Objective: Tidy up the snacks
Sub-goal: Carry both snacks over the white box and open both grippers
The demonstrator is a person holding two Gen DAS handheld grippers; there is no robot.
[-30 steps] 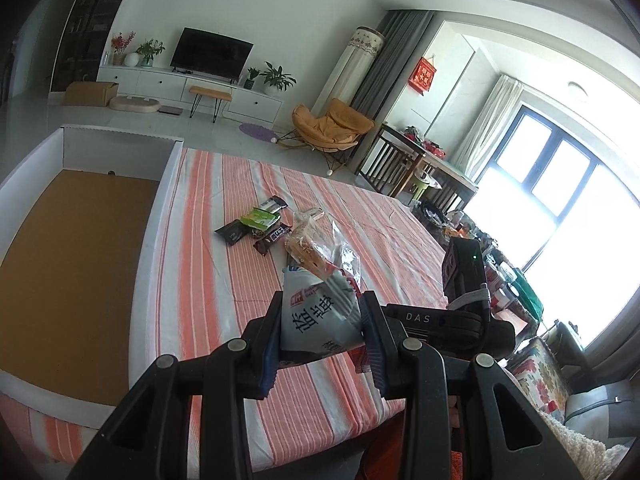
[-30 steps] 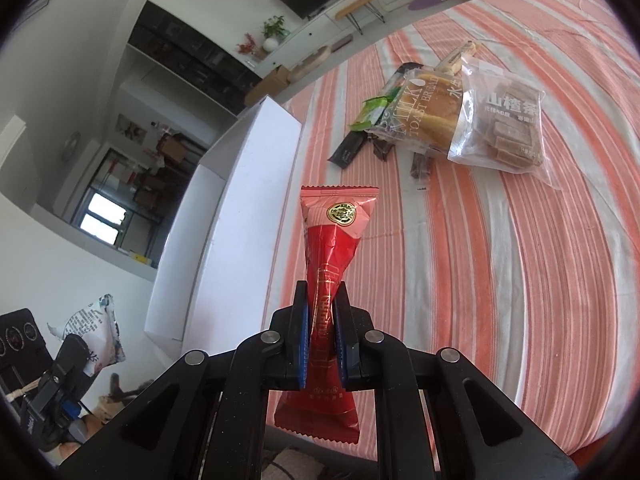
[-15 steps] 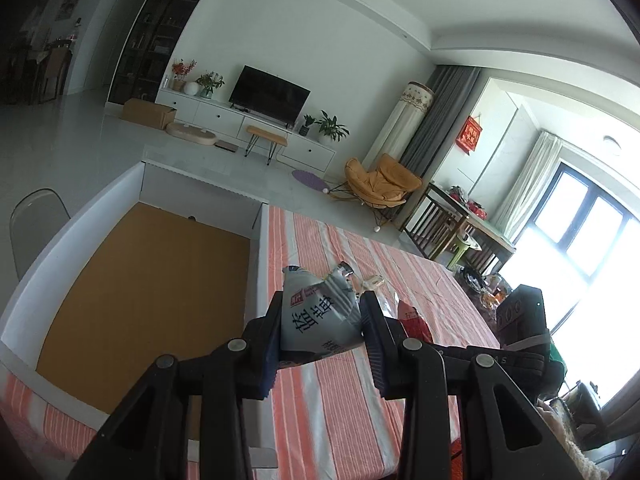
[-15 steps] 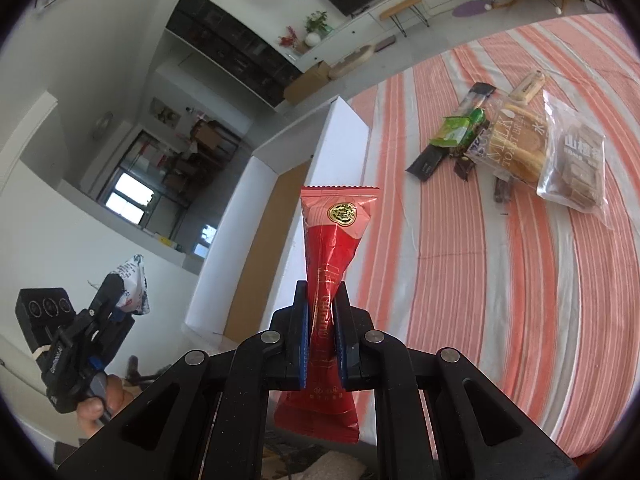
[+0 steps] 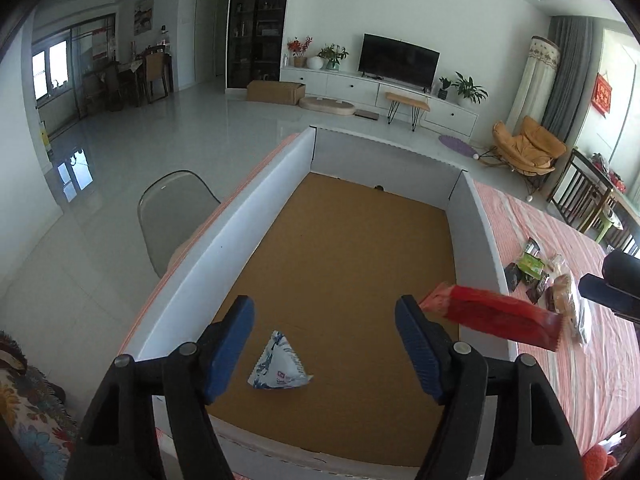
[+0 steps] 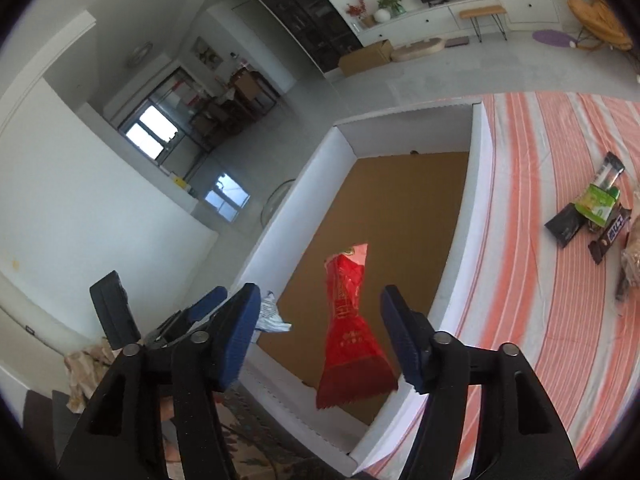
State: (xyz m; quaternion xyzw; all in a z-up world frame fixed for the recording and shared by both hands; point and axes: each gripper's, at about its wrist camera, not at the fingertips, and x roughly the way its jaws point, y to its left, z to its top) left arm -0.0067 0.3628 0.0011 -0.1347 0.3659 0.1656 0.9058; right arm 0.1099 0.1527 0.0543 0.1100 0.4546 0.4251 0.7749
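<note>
We see white box (image 5: 276, 184) at edge of striped table (image 6: 532, 320), the drop target. Both grippers over it, left gripper (image 5: 324, 344) and right gripper (image 6: 316, 336), fingers wide apart, gripping nothing. Red packet (image 6: 348, 320) mid-drop. Blue-white packet (image 5: 278, 364) on box floor. Remaining snacks (image 6: 592, 216) on table.

Very little here can be read from where I hold my fingers. At the right edge of the right wrist view, the dark chocolate bar wrapper (image 6: 610, 238) on the striped cloth carries pale blue lettering, too small and tilted for me to make out, and the green packet (image 6: 597, 205) just above it shows print I cannot read either. At lower centre of the left wrist view, the white-and-blue pouch (image 5: 277, 367) lying in the box has a small red label with white marks, and the red wrapper (image 6: 347, 312) in the right wrist view bears faint gold characters, both illegible.
</note>
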